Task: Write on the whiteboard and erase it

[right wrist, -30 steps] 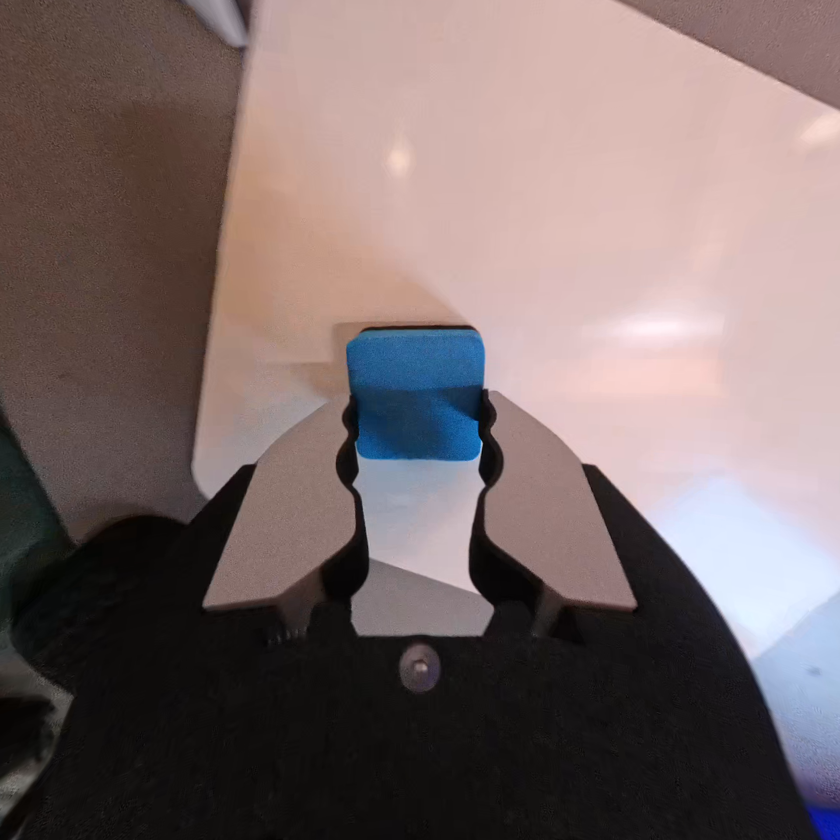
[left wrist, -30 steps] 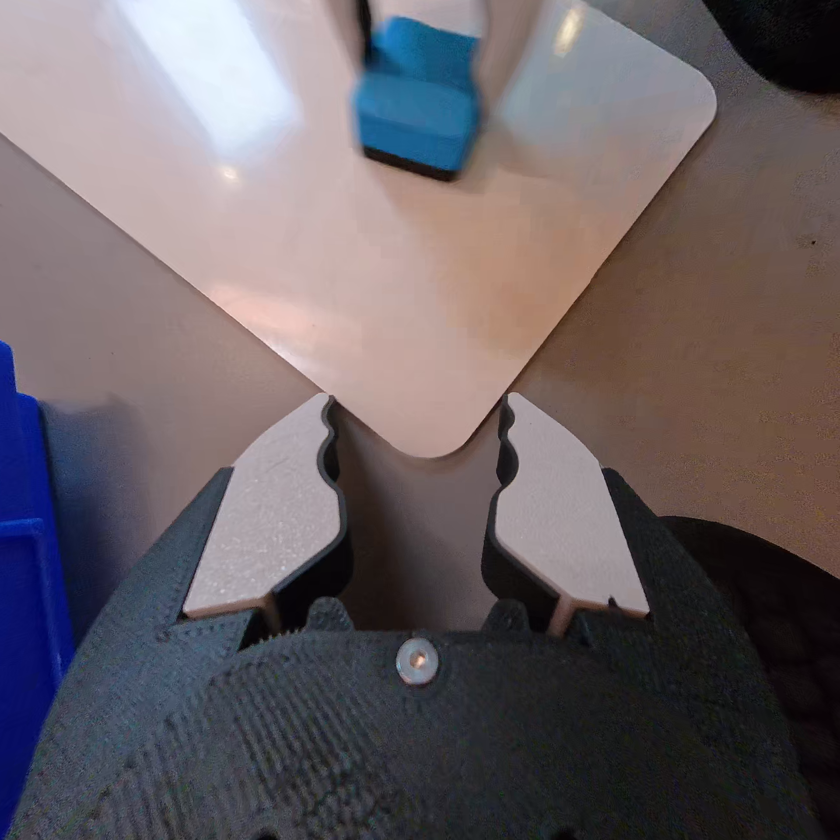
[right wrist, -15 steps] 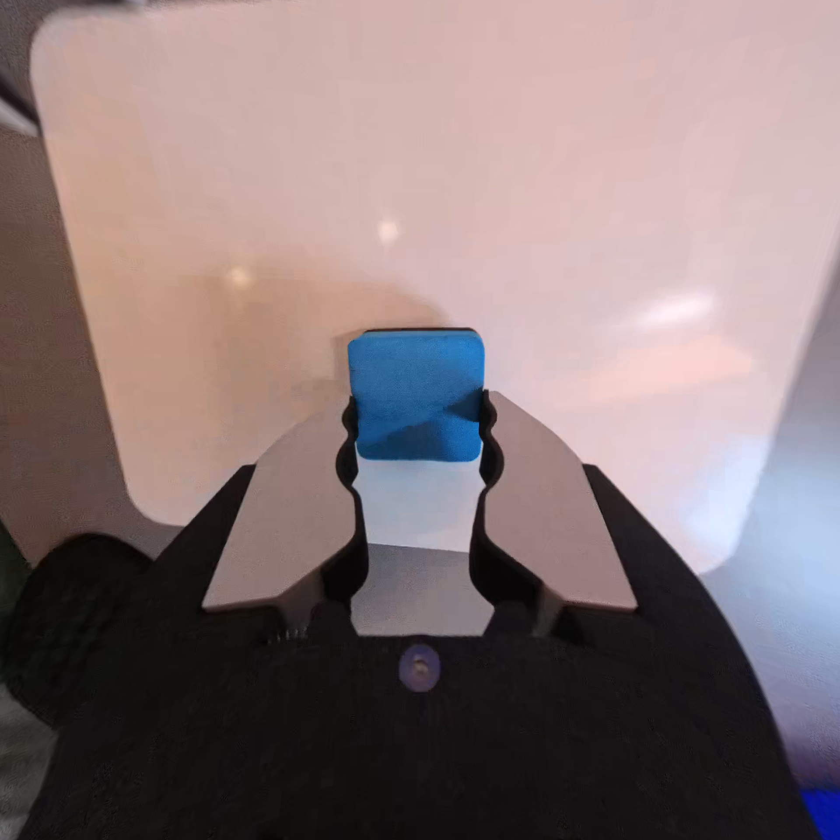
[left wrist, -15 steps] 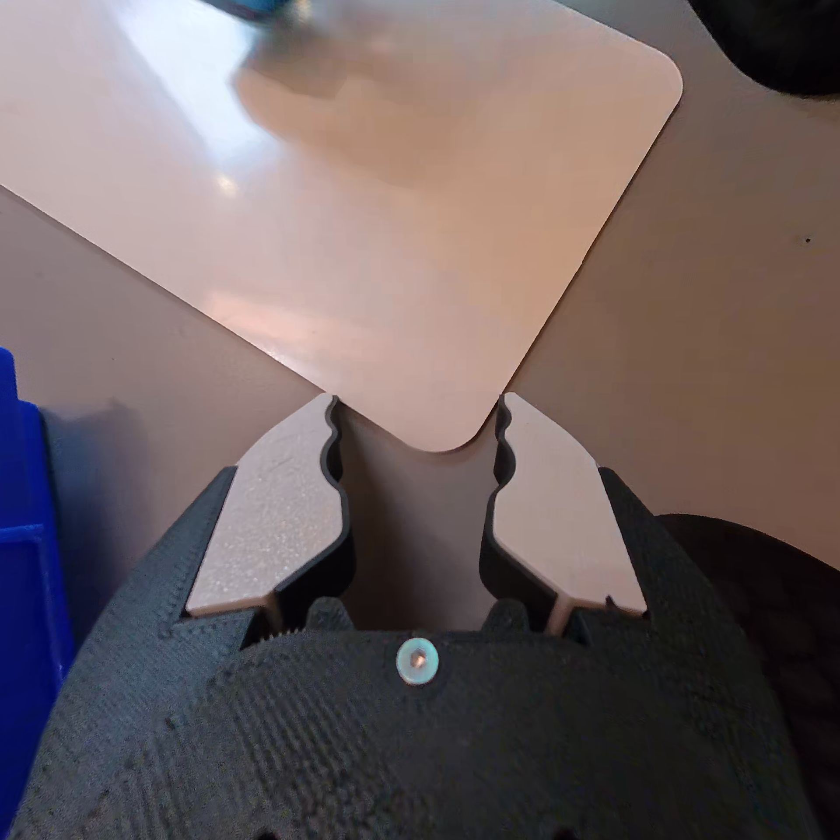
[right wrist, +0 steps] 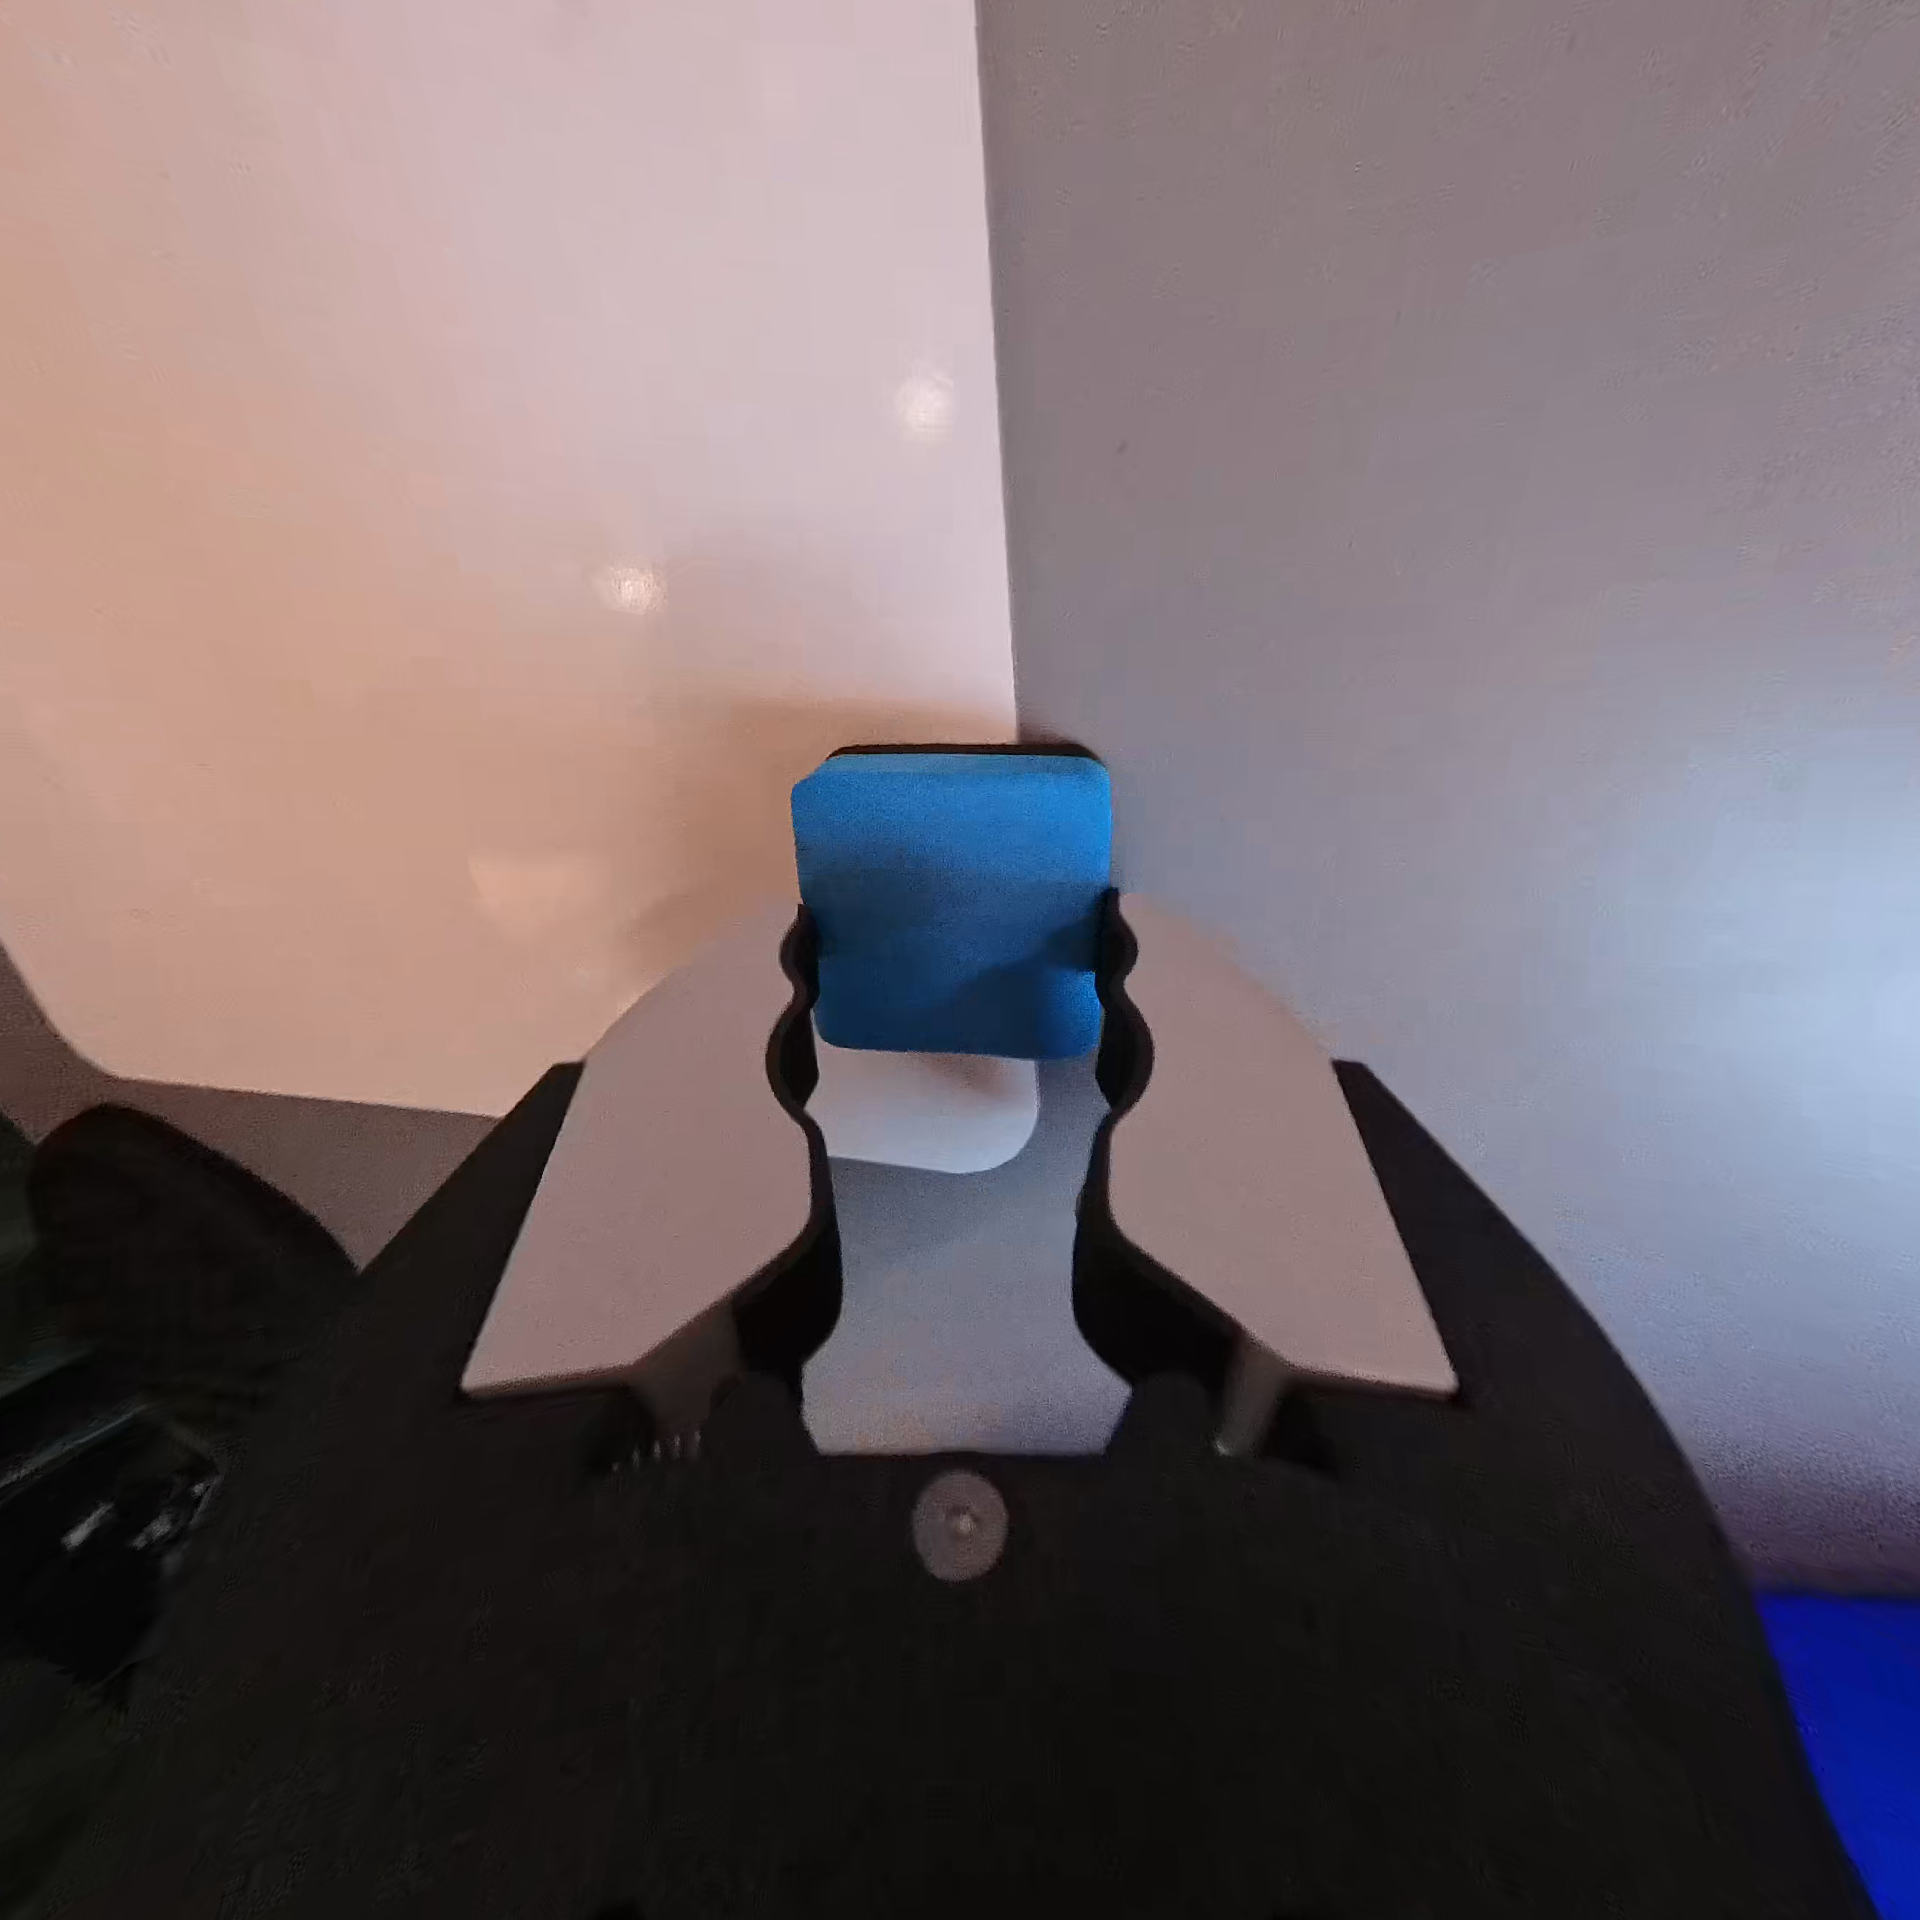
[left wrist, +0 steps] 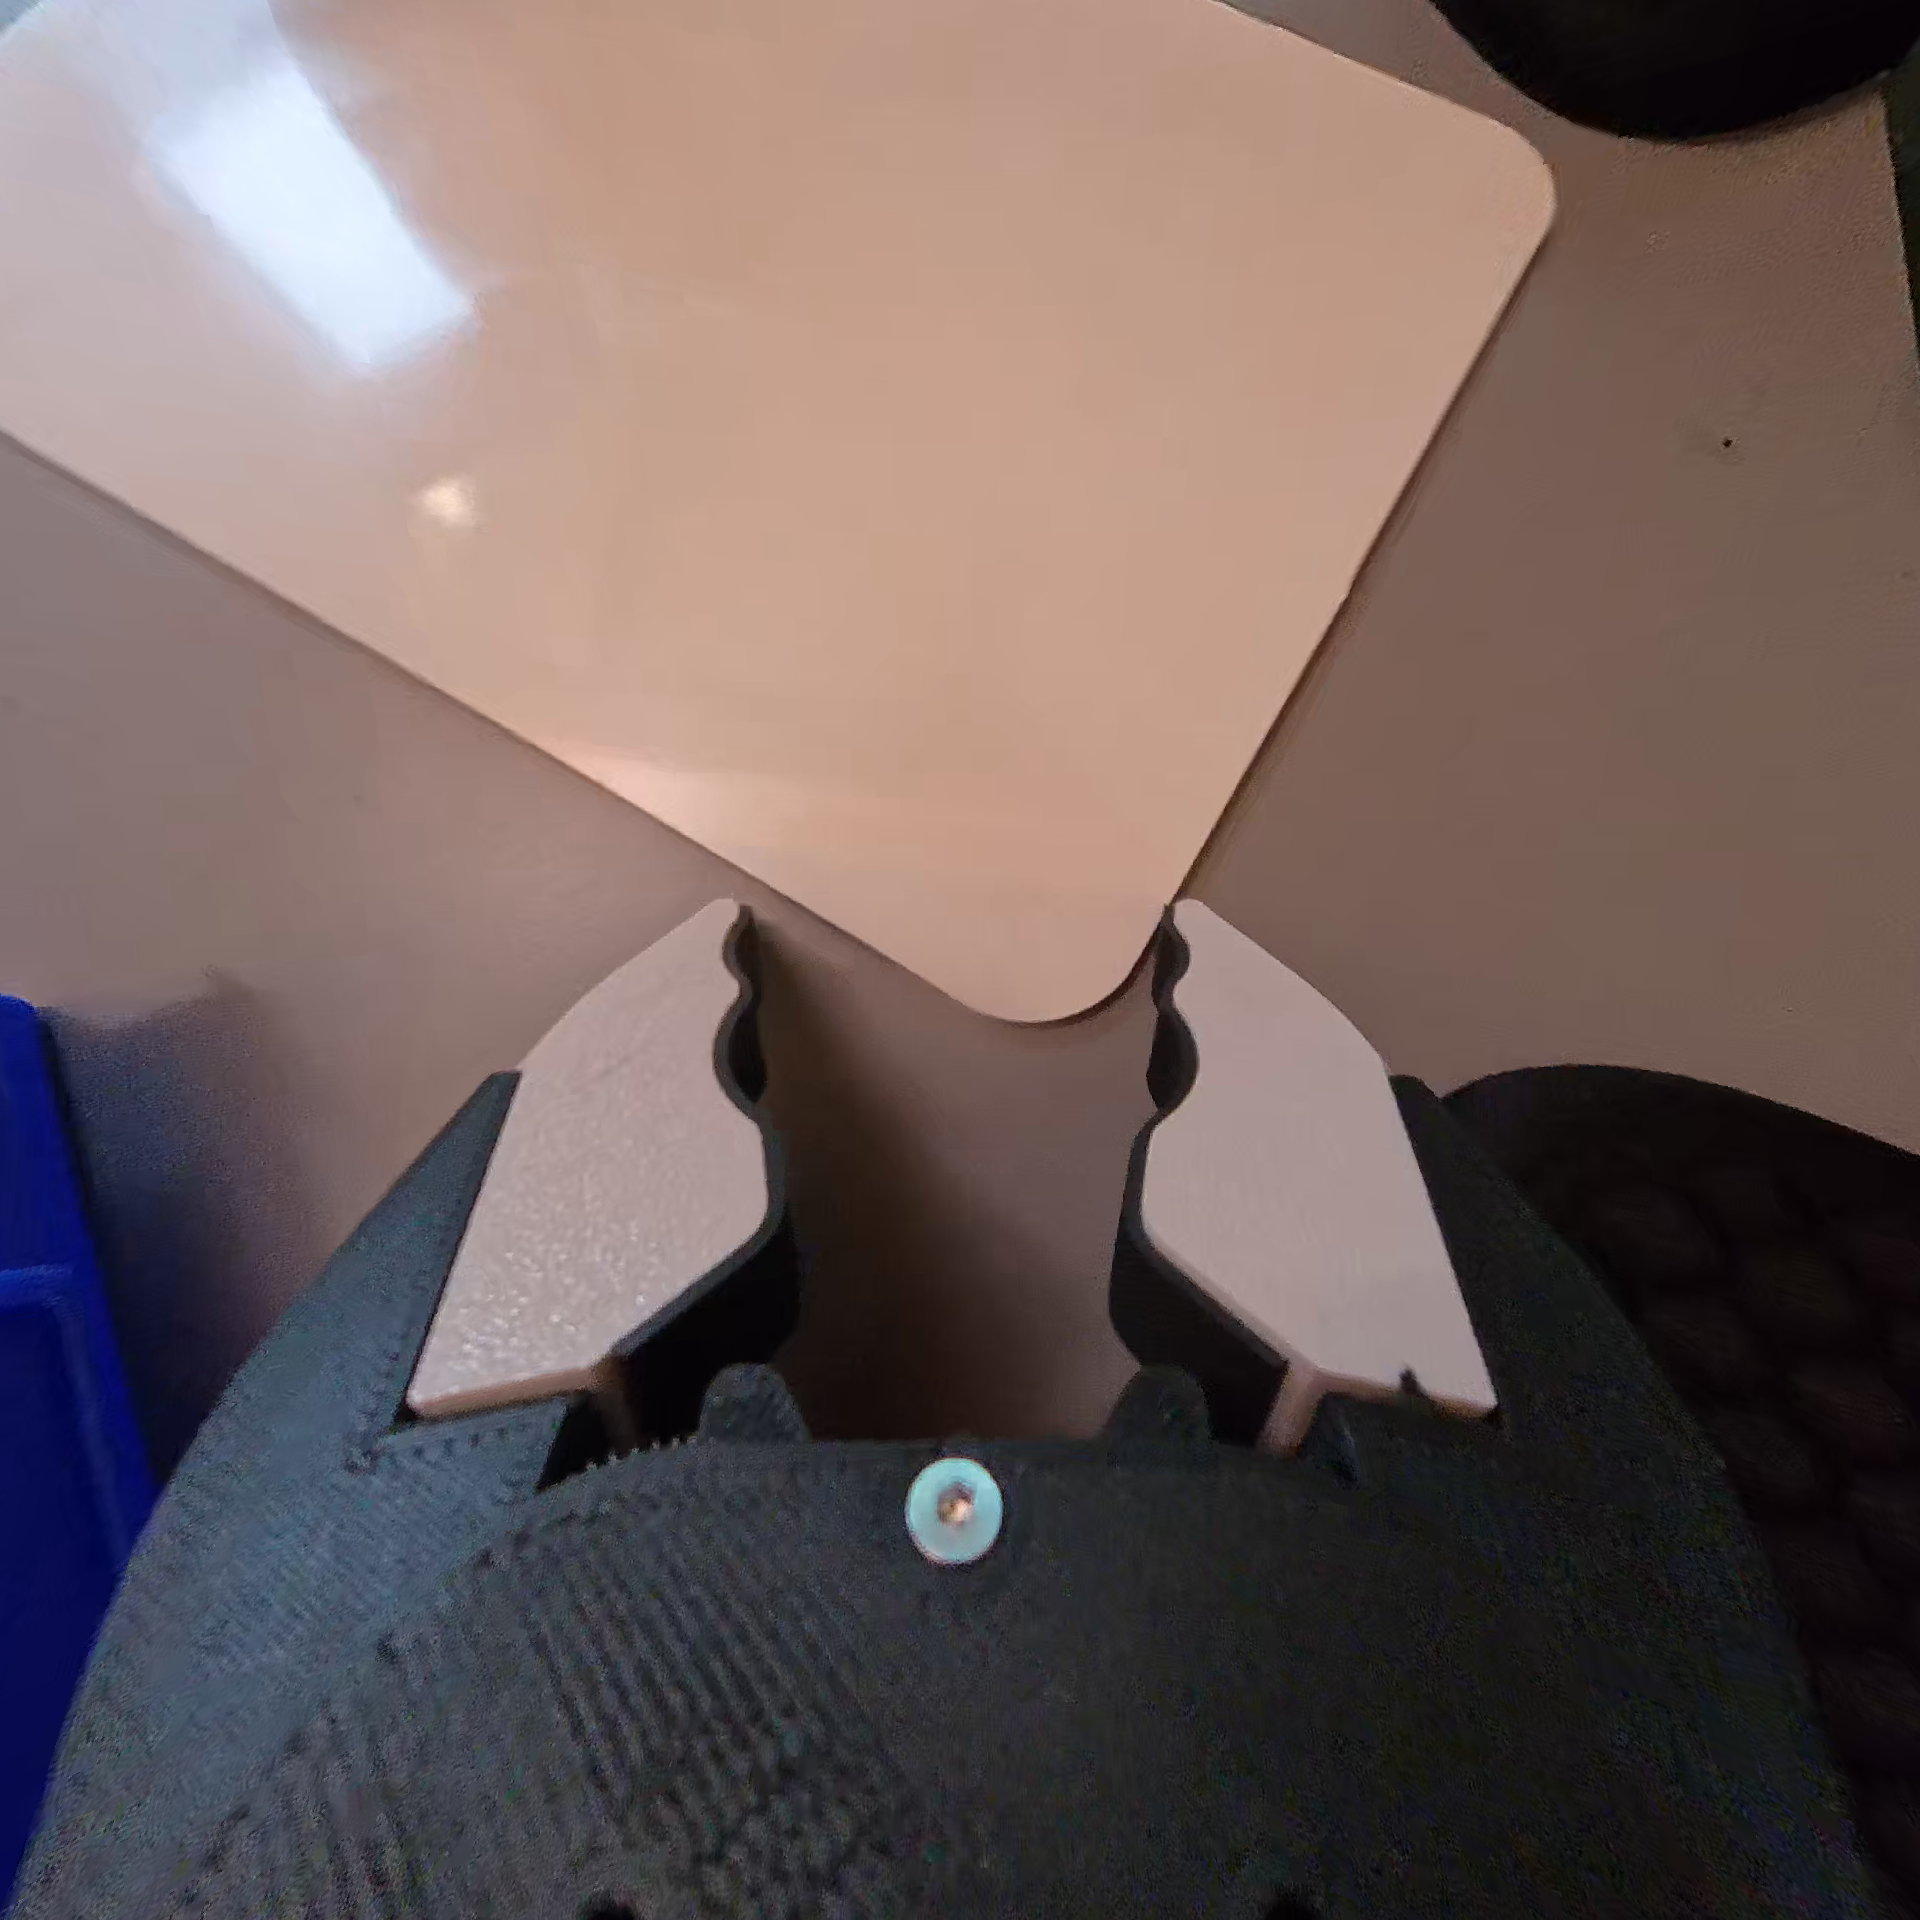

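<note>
A glossy whiteboard (left wrist: 831,499) with rounded corners lies flat on the table, with no marks showing. My left gripper (left wrist: 956,925) is open and empty, its fingertips on either side of the board's near corner, just above the table. My right gripper (right wrist: 956,925) is shut on a blue eraser (right wrist: 951,894) with a black felt underside. It holds the eraser over the whiteboard's (right wrist: 468,520) right edge near a corner. The eraser and right gripper do not show in the left wrist view.
A blue bin (left wrist: 52,1403) stands at the left of my left gripper; a blue patch (right wrist: 1849,1745) shows low right in the right wrist view. Dark objects sit at the far right (left wrist: 1662,62) and near right (left wrist: 1714,1299). Bare grey table (right wrist: 1455,520) lies right of the board. My right fingertips sit around 30 cm from my left ones.
The eraser, seen on the board's far part a second ago, has left the left wrist view. My right gripper has swept it across the board to its right edge. My left gripper barely moved.
</note>
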